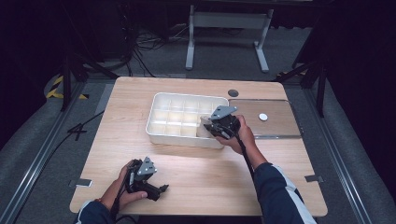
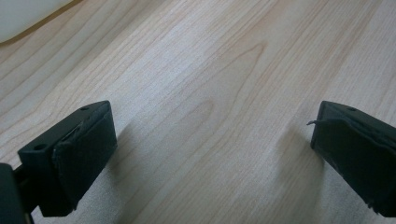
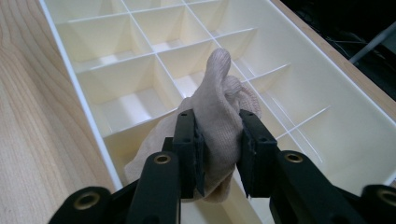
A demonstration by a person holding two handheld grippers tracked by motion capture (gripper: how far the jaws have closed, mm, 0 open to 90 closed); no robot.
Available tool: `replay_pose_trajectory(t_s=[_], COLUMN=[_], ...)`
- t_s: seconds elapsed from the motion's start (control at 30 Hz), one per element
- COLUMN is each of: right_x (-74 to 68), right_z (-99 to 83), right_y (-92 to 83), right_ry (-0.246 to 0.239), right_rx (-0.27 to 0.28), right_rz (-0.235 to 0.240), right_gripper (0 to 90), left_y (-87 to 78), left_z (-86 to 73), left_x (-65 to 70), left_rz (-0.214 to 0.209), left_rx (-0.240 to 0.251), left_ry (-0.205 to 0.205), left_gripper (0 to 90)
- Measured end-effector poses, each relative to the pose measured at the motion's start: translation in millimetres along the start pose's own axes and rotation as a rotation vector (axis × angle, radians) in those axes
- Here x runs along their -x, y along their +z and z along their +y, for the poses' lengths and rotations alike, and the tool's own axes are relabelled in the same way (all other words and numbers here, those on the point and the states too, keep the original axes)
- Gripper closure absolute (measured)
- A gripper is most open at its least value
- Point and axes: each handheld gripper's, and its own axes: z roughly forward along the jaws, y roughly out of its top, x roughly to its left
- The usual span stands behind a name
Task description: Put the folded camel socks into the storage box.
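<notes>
the right gripper (image 3: 217,154) hangs over the near corner of the tray (image 3: 79,93), likely to drop the sock (image 3: 217,107) into a compartment below its jaws, which are narrowed and pinching the bunched sock. the left gripper (image 2: 210,149) rests wide open on the table (image 2: 201,70), nothing between its jaws, probably just waiting.

R gripper (image 3: 217,156) fingers clamped, arm extended; L gripper (image 2: 210,154) fingers wide, resting low
</notes>
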Motion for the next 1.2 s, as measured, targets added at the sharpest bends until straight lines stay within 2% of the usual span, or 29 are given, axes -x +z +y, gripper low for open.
replay_pose_trajectory(t_s=[0.23, 0.27, 0.3, 0.4, 0.53, 0.63, 0.83, 0.93, 1.07, 1.2], right_x=[-2.5, -3.5, -4.2, -5.5, -4.4, -1.6, 0.8, 3.1, 1.9, 2.2], right_z=[1.1, 1.8, 2.4, 3.0, 2.6, 2.8, 7.9, 9.9, 12.3, 15.4], right_y=[4.6, 6.3, 8.4, 11.3, 18.6, 19.9, 20.2, 23.3, 26.5, 30.7], right_ry=[-0.009, -0.01, -0.025, -0.031, -0.02, -0.003, -0.023, -0.014, -0.044, -0.052], right_rx=[-0.018, -0.029, -0.042, -0.066, -0.121, -0.137, -0.18, -0.208, -0.229, -0.26], right_rz=[0.048, 0.061, 0.056, 0.06, 0.09, 0.112, 0.147, 0.163, 0.168, 0.173], right_gripper=[69.2, 69.2, 69.3, 69.3, 69.9, 70.3, 70.8, 71.4, 71.5, 71.5], left_y=[0.0, 0.0, 0.0, 0.0, 0.1, 0.2, 0.2, 0.3, 0.0, 0.4], left_z=[0.0, 0.0, 0.0, 0.0, 0.0, 0.0, 0.1, 0.1, 0.2, 0.0], left_x=[0.0, 0.0, 0.1, 0.1, 0.0, -0.1, -0.1, 0.0, 0.0, 0.0], left_rz=[0.0, 0.0, 0.001, 0.001, 0.0, -0.001, -0.004, -0.004, 0.0, -0.003], left_rx=[0.0, 0.0, 0.0, 0.0, 0.001, 0.001, 0.0, 0.001, -0.003, 0.002], left_ry=[0.0, 0.0, 0.0, 0.0, 0.0, 0.0, 0.0, 0.0, 0.002, 0.0], left_gripper=[0.4, 0.4, 0.4, 0.4, 0.4, 0.4, 0.4, 0.4, 0.4, 0.4])
